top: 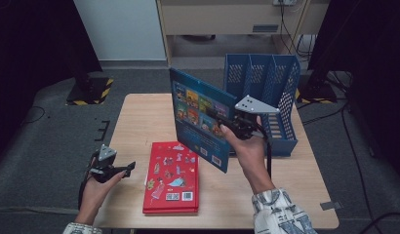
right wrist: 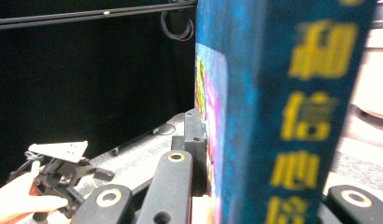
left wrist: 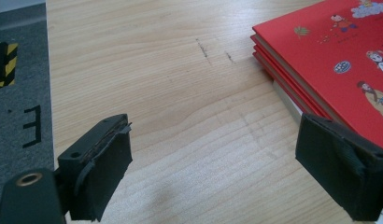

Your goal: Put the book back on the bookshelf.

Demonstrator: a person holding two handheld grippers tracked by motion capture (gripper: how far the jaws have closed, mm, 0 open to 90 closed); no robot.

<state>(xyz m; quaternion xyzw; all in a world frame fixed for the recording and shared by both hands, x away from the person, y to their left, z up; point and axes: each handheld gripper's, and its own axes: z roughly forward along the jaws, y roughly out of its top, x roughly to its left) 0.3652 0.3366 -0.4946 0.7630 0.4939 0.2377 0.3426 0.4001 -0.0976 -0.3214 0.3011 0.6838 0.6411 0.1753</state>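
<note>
Nearest the person, the left hand (top: 93, 187) rests at the front left corner of the surface (top: 139, 112), palm turned inward, holding the left gripper (top: 130, 167) roughly level and pointed toward the red books (top: 171, 178); its fingers (left wrist: 103, 165) stand wide apart over bare wood with nothing between them, just beside the edge of that red stack, which lies flat near the front of the surface; in the left gripper view the stack shows several red covers one on another (left wrist: 339, 51); farther in, the right forearm, in a patterned sleeve (top: 278, 212), rises from the front edge and the right hand (top: 249, 151) is lifted above the surface; the right gripper (top: 222, 122) has its fingers clamped on the blue book (top: 200, 119), which stands upright and clear of the wood, its picture cover facing the camera and its spine (right wrist: 292, 112) close before the right gripper's own camera; beyond it, at the far right of the surface, stands the blue file rack (top: 281, 83), its mesh-walled compartments open at the top; the book is held just in front of the rack, and what the compartments contain cannot be told
</note>
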